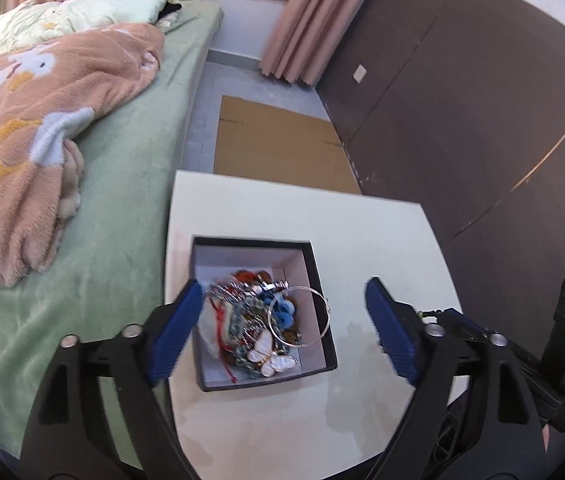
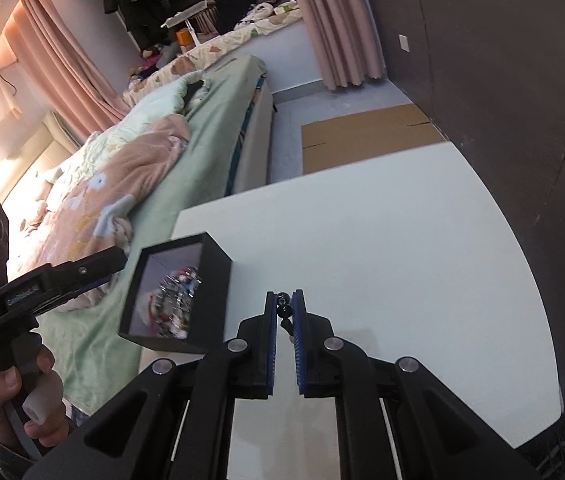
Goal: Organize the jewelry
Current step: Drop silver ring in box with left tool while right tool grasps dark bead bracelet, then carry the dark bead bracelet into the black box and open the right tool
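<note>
A white table [image 1: 362,240] is standing beside a green-sheeted bed [image 1: 122,184] in a bedroom. On it a black box [image 1: 324,304] is sitting, holding a heap of jewelry [image 1: 250,320] with a silver bangle [image 1: 314,320] and a butterfly pendant [image 1: 270,356]. The left gripper [image 1: 282,328] is hovering above the box, jaws spread wide. The right gripper [image 2: 284,312] is pinching a dark beaded piece [image 2: 283,308] just beside the box.

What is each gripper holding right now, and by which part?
The right gripper pinches a dark beaded strand near its top bead, at the fingertips. The left gripper is open, holding nothing.
</note>
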{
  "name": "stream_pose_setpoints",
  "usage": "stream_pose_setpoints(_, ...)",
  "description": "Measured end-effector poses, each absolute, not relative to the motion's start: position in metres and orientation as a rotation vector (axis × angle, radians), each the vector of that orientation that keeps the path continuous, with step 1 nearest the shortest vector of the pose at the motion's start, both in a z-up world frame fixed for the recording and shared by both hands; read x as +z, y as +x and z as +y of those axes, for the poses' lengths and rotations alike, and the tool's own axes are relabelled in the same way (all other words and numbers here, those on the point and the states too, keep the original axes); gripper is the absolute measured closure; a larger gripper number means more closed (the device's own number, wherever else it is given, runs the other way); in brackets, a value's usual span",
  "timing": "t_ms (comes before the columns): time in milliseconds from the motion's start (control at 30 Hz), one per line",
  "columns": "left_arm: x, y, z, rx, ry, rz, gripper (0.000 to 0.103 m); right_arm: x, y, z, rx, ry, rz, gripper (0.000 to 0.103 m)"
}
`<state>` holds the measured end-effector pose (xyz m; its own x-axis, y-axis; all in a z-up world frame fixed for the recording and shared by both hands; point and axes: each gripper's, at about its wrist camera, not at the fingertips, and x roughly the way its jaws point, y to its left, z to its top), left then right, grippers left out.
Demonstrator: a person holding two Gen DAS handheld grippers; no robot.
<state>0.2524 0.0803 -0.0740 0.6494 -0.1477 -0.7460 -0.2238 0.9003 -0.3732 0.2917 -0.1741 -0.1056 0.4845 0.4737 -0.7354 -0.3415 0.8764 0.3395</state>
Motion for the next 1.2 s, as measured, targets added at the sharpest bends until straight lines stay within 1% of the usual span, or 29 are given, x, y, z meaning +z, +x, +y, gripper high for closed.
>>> stream_pose_setpoints(67, -0.069, 0.249, 0.087, 0.059, -0.464, 0.849, 0.01, -0.101, 0.297, -0.165, 0.511, 0.146, 0.936, 0.095)
stream_pose_setpoints(167, -0.063, 0.244, 0.1, 0.065, -0.491, 0.822, 0.008, -0.096, 0.302, -0.15, 0.524, 0.13, 0.93, 0.095)
stream_pose_setpoints(367, -0.063, 0.238, 0.124, 0.079, -0.561, 0.804, 0.008, -0.095, 0.312, -0.112, 0.568, 0.089, 0.941, 0.095)
stream_pose_setpoints(600, -0.057, 0.227, 0.145, 0.113, -0.6, 0.763, 0.008, -0.082, 0.302, -0.067, 0.661, 0.057, 0.931, 0.095)
stream_pose_setpoints(867, -0.057, 0.219, 0.163, 0.134, -0.637, 0.742, 0.008, -0.057, 0.291, -0.042, 0.704, 0.041, 0.878, 0.095)
stream_pose_setpoints(1000, -0.057, 0.217, 0.17, 0.15, -0.647, 0.736, 0.008, -0.054, 0.29, -0.043, 0.71, 0.052, 0.864, 0.095)
stream_pose_setpoints(1067, -0.058, 0.217, 0.17, 0.151, -0.647, 0.74, 0.008, -0.06, 0.292, -0.043, 0.692, 0.035, 0.888, 0.094)
stream_pose_setpoints(1100, -0.058, 0.218, 0.169, 0.15, -0.646, 0.743, 0.008, -0.065, 0.294, -0.043, 0.678, 0.027, 0.905, 0.091)
stream_pose_setpoints(1133, -0.058, 0.218, 0.169, 0.146, -0.643, 0.746, 0.008, -0.074, 0.299, -0.045, 0.642, 0.022, 0.953, 0.083)
stream_pose_setpoints(1167, -0.058, 0.219, 0.167, 0.142, -0.64, 0.748, 0.008, -0.081, 0.304, -0.049, 0.62, 0.029, 0.986, 0.072)
stream_pose_setpoints(1200, -0.057, 0.219, 0.165, 0.137, -0.636, 0.749, 0.008, -0.085, 0.305, -0.056, 0.608, 0.048, 0.994, 0.046)
